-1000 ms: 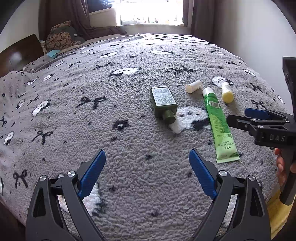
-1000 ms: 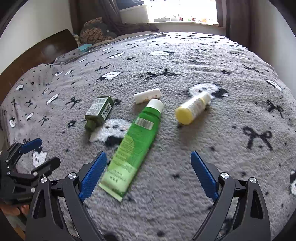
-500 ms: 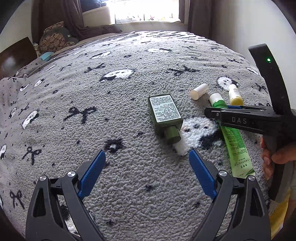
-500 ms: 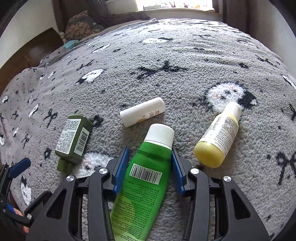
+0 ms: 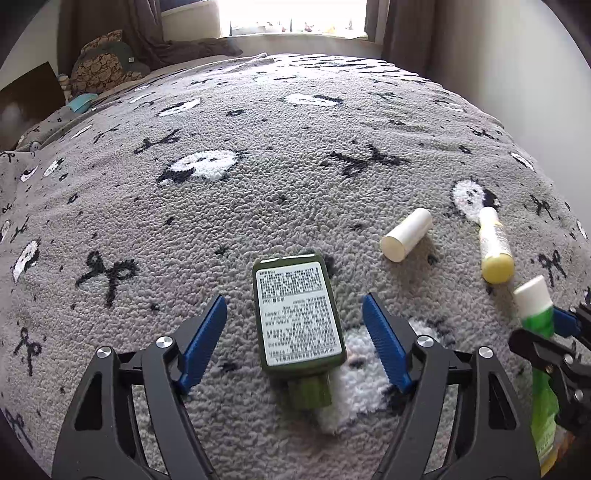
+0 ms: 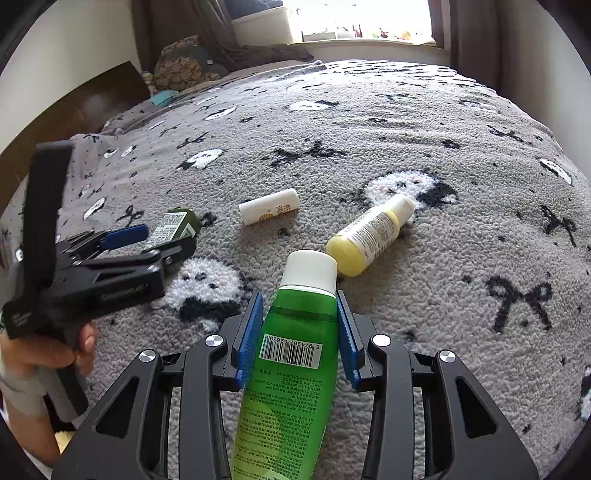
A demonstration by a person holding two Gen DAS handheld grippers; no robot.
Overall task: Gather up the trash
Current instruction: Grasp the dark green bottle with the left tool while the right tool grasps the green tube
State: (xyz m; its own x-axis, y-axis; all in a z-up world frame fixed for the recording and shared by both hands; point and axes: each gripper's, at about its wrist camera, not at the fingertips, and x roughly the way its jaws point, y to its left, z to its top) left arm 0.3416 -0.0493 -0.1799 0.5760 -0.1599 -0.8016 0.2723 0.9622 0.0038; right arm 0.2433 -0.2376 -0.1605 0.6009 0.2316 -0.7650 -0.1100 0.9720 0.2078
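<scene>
On the grey blanket lie several pieces of trash. My right gripper (image 6: 300,301) is shut on the green tube (image 6: 291,354) with a white cap, which also shows in the left wrist view (image 5: 539,321). My left gripper (image 5: 295,306) is open, its jaws on either side of the dark green flat bottle (image 5: 297,314) without touching it; the bottle also shows in the right wrist view (image 6: 173,223). A small white tube (image 5: 406,240) (image 6: 269,211) and a yellow bottle (image 5: 495,245) (image 6: 369,234) lie loose beyond.
The bed's grey fleece blanket (image 5: 258,177) with bow and ghost patterns fills the view. Pillows and a dark headboard (image 6: 96,107) are at the far left, a window (image 5: 291,18) at the far end, a white wall (image 5: 498,66) to the right.
My right gripper closed on the green tube and lifted its cap end. My left gripper moved forward until its open jaws straddle the dark green bottle.
</scene>
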